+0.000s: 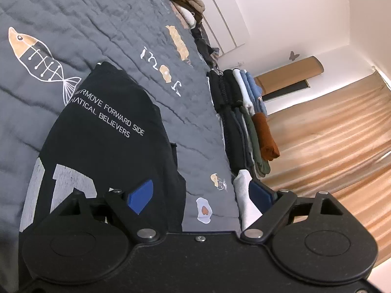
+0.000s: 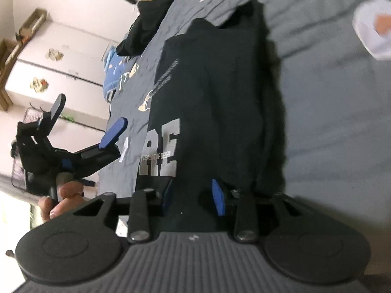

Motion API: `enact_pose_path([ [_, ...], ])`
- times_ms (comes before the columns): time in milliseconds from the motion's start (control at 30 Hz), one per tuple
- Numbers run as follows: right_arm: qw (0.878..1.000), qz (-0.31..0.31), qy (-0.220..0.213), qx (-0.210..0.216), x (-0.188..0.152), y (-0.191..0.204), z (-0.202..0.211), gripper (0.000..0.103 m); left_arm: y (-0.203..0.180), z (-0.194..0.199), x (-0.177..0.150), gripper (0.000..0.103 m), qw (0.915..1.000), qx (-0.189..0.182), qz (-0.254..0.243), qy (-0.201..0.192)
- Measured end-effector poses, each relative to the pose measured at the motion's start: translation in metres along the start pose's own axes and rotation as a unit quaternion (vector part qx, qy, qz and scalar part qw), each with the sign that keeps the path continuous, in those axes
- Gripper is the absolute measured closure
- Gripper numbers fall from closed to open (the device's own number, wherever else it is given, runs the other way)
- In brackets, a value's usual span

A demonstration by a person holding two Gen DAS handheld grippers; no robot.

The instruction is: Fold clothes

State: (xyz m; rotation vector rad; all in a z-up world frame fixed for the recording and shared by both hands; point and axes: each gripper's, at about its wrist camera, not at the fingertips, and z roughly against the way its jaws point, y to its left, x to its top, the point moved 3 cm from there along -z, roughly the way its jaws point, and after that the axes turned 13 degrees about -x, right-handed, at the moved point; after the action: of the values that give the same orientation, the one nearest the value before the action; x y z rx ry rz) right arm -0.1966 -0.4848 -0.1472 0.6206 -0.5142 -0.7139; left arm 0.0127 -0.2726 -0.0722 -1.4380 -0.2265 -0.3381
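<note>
White walls (image 1: 281, 12) enclose the room; tan curtains (image 1: 330, 134) glow with daylight. A grey quilted bed (image 1: 97, 24) fills the middle. A white cabinet (image 2: 61, 56) stands beyond it.

A bed under a grey quilted cover (image 1: 102, 19) with fish prints carries a folded black printed T-shirt (image 1: 110, 131), stacks of folded clothes (image 1: 244, 112) at its edge, and a crumpled black garment (image 2: 146, 24).
</note>
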Motion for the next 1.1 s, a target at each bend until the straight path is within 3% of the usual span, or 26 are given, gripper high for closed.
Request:
enact_pose_path([
  [200,1.000,-0.015,-0.014,0.004,-0.012,-0.018,0.017,0.069,0.000,-0.003,0.000,0.018,1.0000,-0.001,0.004,0.003],
  [333,0.998,-0.023,-0.041,-0.034,-0.024,-0.021,0.037,0.068,-0.006,-0.007,-0.006,0.018,0.9999,-0.006,-0.003,0.014],
  [433,0.994,-0.025,-0.051,-0.096,-0.030,-0.026,0.045,0.065,-0.011,-0.007,-0.008,0.018,0.9998,-0.012,-0.008,0.016],
  [533,0.994,-0.052,-0.072,-0.068,-0.033,-0.029,0.058,0.065,-0.014,-0.005,-0.012,0.018,0.9997,-0.013,-0.010,0.017],
  [733,0.991,-0.037,-0.130,0.003,-0.040,-0.003,0.082,0.065,-0.023,0.001,-0.016,0.018,0.9997,-0.014,-0.018,0.013],
  [867,0.993,-0.024,-0.109,0.025,-0.058,0.013,0.066,0.064,-0.029,0.005,-0.019,0.018,0.9996,-0.015,-0.023,0.011],
  [1100,0.995,-0.056,-0.068,-0.038,-0.076,-0.007,0.040,0.069,-0.031,0.024,-0.032,0.018,0.9997,-0.015,-0.020,0.001],
])
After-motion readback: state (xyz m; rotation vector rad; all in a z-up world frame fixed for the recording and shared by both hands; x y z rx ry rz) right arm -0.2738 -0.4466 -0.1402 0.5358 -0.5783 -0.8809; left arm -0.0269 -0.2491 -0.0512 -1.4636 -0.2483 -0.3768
